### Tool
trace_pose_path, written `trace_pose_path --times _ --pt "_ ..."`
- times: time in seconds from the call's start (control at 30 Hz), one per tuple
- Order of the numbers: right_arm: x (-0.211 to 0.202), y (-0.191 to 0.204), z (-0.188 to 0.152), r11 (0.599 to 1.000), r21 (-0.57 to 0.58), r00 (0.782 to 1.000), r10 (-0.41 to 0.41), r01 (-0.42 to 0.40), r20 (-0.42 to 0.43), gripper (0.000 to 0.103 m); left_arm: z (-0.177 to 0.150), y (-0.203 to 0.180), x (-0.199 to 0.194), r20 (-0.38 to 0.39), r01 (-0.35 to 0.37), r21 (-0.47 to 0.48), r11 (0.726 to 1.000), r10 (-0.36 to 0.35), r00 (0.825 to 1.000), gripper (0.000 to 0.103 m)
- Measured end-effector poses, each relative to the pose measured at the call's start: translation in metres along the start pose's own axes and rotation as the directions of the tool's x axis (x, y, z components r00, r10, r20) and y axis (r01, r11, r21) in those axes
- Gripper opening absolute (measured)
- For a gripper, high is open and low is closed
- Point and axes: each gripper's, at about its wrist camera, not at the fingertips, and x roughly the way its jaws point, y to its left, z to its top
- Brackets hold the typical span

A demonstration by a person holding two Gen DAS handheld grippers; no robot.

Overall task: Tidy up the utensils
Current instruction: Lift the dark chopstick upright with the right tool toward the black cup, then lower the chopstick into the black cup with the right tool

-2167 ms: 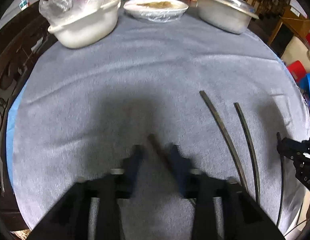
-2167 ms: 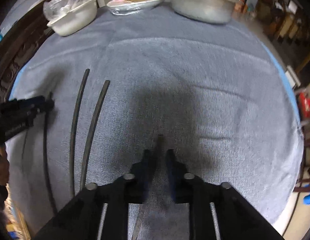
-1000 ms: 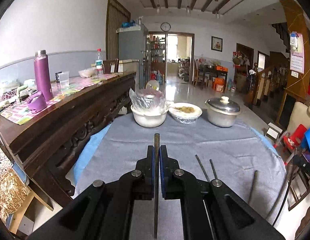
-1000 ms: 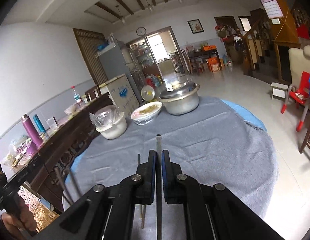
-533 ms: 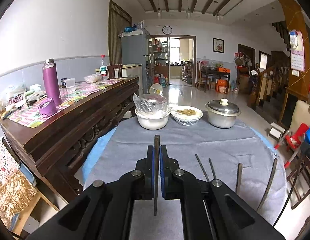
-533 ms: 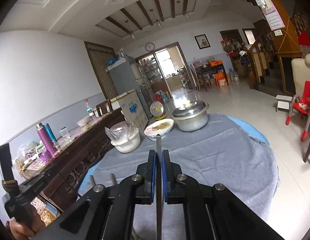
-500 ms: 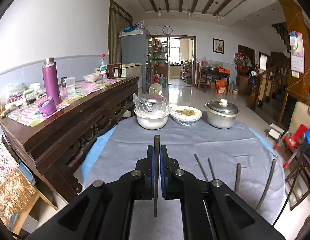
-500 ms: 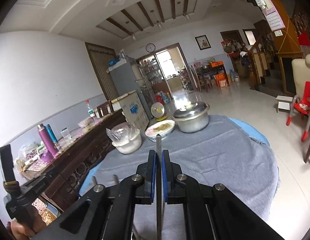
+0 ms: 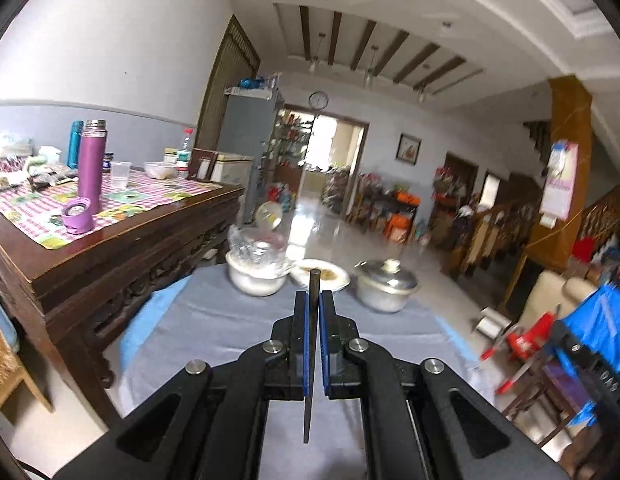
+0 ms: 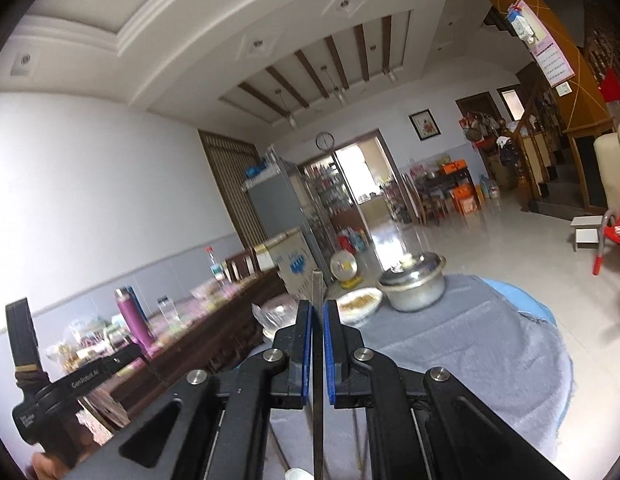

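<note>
Grey cloth [image 9: 213,320] covers the round table [image 10: 490,340] that fills the lower middle of both wrist views, with a blue layer [image 9: 149,316] showing under its left edge. Beside it on the left stands a dark carved wooden sideboard [image 9: 121,264] with a pink checked mat [image 9: 121,196], on which a purple metal flask [image 9: 89,166] stands upright next to its loose cap [image 9: 75,220]. At the table's far edge sit three dishes in a row: a white bowl topped with a clear plastic bag [image 9: 255,270], a shallow white plate of brownish food [image 9: 322,274], and a lidded aluminium pot [image 9: 384,286] on the right.

Left gripper [image 9: 314,300], black with blue pads, is clamped narrow on a thin dark chopstick [image 9: 312,344]; the stick stands on edge between the pads, its tip poking past the fingertips and its tail hanging back toward the camera, clear of the cloth. Right gripper [image 10: 317,308] is closed in the same way on a second thin dark chopstick [image 10: 318,360], also lifted above the table. In the right wrist view the left gripper's body shows at the lower left, held in a hand [image 10: 43,464].
</note>
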Motion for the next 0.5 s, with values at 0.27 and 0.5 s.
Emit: trace_pose_path --times 0.27,0.5 --pt "0.020 0.020 -0.017 1.000 -0.016 0.999 0.005 -0.004 0.048 0.007 -0.006 -0.012 0.000 -0.008 0.090 -0.048 0.995 -0.090 0.996 0.005" --pt "0.032 0.030 -0.040 0.997 -0.080 1.000 -0.003 0.005 0.023 0.007 -0.001 -0.014 -0.008 0.017 0.083 -0.042 0.996 -0.082 0.996 0.005"
